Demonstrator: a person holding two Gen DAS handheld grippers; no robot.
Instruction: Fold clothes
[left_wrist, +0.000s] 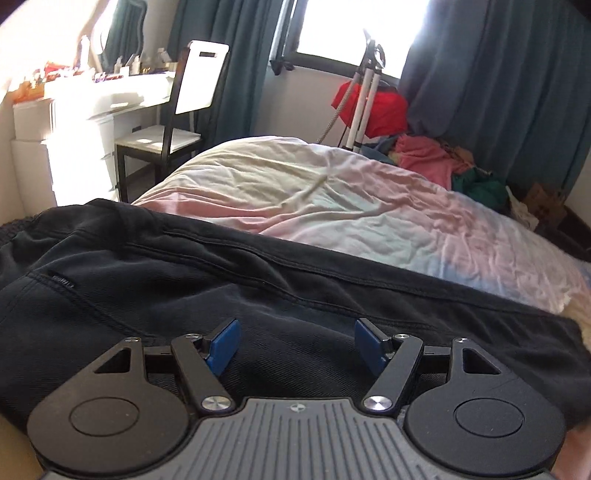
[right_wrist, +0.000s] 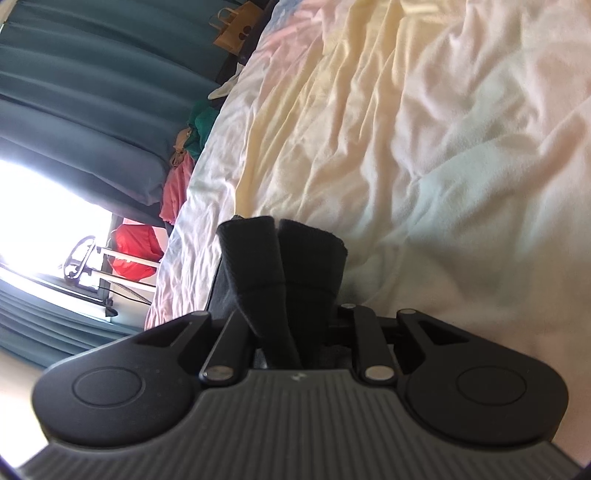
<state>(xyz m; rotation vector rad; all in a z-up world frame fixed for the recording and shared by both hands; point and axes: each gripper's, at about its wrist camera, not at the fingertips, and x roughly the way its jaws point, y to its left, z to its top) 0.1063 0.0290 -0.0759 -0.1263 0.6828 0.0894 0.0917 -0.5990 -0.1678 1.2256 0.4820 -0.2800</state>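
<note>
One black garment (left_wrist: 184, 288), one bed (left_wrist: 332, 206), one chair (left_wrist: 173, 122), one tripod (left_wrist: 364, 99), two grippers: left gripper (left_wrist: 295, 347), right gripper (right_wrist: 280, 273)

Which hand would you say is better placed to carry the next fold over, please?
The right. Its tool is already shut on a bunched fold of the black cotton garment, whereas the left tool hovers open above the cloth, gripping nothing.

No text can be read. A small tag on the black garment (left_wrist: 192, 280) near its seam carries lettering too blurred to make out.
</note>
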